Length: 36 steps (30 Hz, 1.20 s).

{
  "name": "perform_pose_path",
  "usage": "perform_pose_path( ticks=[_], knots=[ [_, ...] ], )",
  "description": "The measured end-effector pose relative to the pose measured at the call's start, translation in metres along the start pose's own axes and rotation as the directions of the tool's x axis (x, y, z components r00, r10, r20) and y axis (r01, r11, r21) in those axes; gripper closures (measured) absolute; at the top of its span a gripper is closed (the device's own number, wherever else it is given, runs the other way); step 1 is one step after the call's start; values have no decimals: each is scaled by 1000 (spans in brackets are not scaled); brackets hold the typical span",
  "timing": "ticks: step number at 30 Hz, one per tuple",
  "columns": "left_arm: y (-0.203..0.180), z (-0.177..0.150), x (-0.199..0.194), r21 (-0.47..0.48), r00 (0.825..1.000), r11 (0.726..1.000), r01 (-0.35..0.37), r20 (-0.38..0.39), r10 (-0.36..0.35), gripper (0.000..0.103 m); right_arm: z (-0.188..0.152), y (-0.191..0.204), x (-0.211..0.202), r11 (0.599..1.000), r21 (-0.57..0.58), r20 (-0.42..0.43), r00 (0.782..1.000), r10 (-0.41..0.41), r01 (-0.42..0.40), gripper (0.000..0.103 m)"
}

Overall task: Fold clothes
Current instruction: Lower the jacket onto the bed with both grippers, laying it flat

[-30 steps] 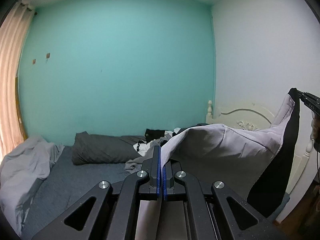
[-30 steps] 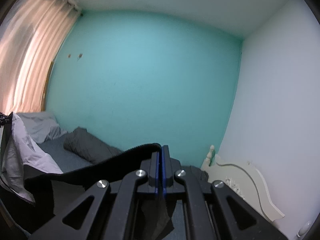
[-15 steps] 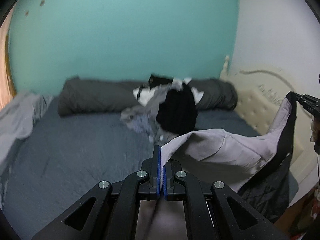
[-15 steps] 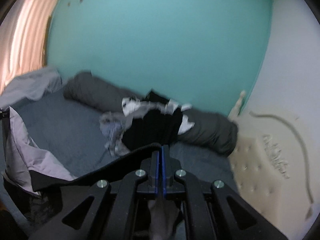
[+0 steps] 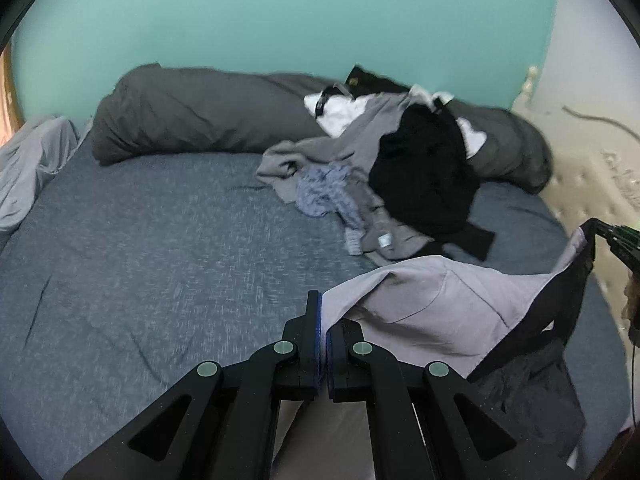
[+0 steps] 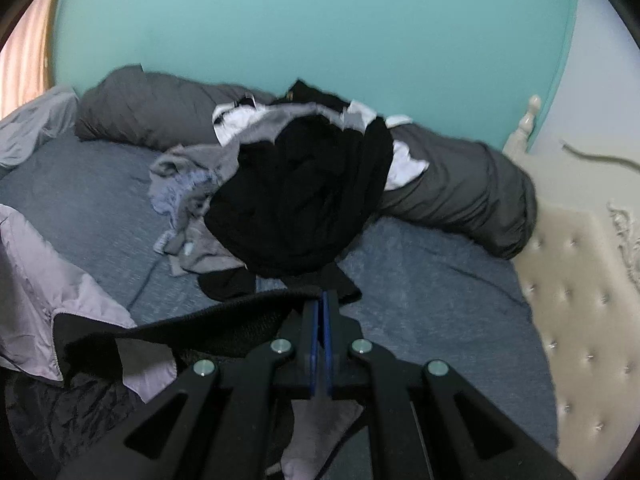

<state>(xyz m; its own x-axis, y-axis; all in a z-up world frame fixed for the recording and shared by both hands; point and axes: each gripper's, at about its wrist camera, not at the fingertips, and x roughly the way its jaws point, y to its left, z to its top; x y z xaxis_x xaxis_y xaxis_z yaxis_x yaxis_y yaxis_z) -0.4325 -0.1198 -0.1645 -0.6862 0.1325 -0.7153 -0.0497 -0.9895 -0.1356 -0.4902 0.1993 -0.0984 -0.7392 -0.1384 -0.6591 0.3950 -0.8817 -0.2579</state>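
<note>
A garment with a pale lilac-grey side and a black edge band hangs stretched between my two grippers, low over the blue bed sheet. My left gripper is shut on one corner of it. My right gripper is shut on the black band; it also shows at the right edge of the left wrist view. The garment's lilac side shows at the left of the right wrist view. Its lower part sags out of sight under both grippers.
A heap of unfolded clothes, black and grey, lies at the far right of the bed against dark grey pillows. A cream padded headboard stands to the right. A pale blanket lies at the left edge.
Both grippers have tilted and moved down from facing the wall to facing the bed, carrying the garment down with them. Both stay shut on it.
</note>
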Motion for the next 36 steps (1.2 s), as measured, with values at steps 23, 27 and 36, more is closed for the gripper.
perform_pose_path(
  ticks=[23, 27, 36],
  knots=[
    [24, -55, 77, -77, 988, 996, 51, -143, -62, 45, -106, -8, 102, 989, 142, -167, 984, 65, -41, 52],
    [24, -67, 32, -27, 984, 995, 96, -145, -99, 43, -129, -21, 60, 981, 160, -148, 980, 134, -110, 52],
    [50, -151, -42, -29, 975, 995, 95, -199, -99, 36, -239, -27, -31, 936, 276, -214, 935, 283, -220, 51]
  ],
)
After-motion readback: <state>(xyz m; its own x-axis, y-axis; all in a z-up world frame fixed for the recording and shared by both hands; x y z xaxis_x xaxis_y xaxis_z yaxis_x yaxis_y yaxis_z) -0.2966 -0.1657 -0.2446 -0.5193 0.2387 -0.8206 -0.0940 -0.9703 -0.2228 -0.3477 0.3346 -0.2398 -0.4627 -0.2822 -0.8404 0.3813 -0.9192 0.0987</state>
